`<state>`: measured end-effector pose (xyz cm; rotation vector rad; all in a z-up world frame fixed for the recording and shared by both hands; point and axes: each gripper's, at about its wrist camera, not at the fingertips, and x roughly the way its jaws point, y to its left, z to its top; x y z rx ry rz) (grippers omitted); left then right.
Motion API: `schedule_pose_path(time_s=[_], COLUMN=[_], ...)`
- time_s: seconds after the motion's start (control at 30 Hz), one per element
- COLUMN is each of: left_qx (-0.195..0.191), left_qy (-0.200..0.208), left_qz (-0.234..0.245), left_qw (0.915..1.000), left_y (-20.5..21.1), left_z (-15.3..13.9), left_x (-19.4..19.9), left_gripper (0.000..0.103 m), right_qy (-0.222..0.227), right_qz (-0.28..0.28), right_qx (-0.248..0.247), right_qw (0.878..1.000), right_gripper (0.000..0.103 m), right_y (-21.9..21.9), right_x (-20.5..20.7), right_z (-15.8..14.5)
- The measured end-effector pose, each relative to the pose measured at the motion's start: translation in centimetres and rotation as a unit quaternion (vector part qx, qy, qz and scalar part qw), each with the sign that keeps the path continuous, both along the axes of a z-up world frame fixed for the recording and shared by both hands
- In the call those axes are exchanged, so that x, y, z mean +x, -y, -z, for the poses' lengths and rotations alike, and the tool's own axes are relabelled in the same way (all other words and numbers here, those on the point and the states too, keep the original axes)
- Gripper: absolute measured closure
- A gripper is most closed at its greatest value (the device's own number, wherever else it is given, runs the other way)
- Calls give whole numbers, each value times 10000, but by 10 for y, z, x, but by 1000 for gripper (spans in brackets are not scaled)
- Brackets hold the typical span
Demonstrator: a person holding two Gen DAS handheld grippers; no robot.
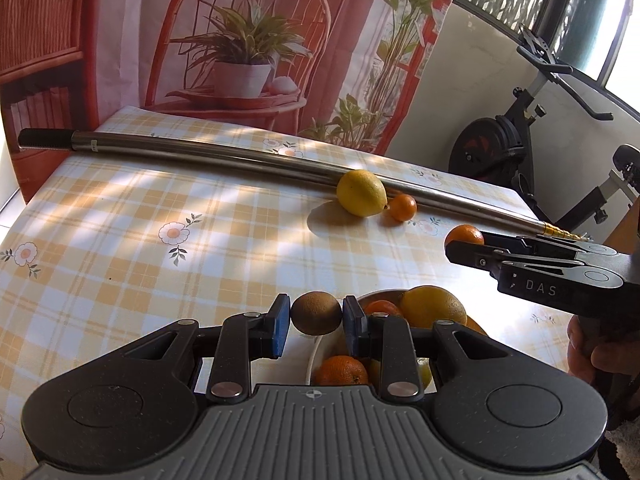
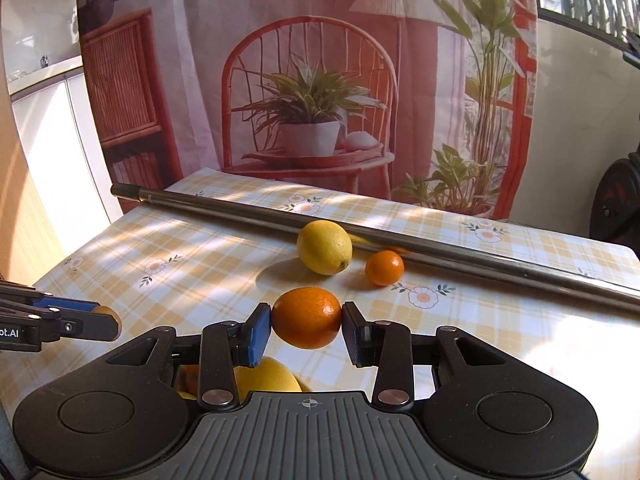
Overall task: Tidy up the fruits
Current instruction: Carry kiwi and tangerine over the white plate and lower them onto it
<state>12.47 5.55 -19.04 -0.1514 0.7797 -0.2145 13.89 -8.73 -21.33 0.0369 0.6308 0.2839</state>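
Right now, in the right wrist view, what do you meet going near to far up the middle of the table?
Orange held in the right gripper → lemon on the tablecloth → metal pole lying across the table → printed backdrop.

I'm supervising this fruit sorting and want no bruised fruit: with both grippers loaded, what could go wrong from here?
1. The left gripper pinches the round brown kiwi by its two ends only; it could slip and drop onto the already heaped white bowl.
2. The right gripper holding the orange mandarin is near the same bowl, so the grippers might collide.
3. The loose yellow lemon and small orange could roll if the long metal pole is bumped.
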Motion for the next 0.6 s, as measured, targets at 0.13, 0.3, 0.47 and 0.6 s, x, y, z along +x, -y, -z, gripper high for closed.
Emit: schedule_pose_path(time_s=[0.13, 0.3, 0.47, 0.6], left_qx=[-20, 118, 202, 251], left_qy=[-68, -85, -111, -127], left_qz=[96, 263, 394, 524], left_qw=[9999, 9995, 9990, 9982], left_y=[8, 15, 22, 27], left_z=[3, 3, 8, 12], left_x=[-11, -25, -39, -52], left_gripper=[73, 73, 73, 73], right_qy=[104, 85, -174, -257], right_qz=[172, 356, 447, 543], right_qx=[330, 735, 1219, 1179], right_qw=[9993, 9966, 9914, 9912], right_gripper=[68, 68, 68, 68], right_y=[2, 6, 13, 12], right_x=[-31, -66, -91, -106], right_z=[-5, -3, 10, 19])
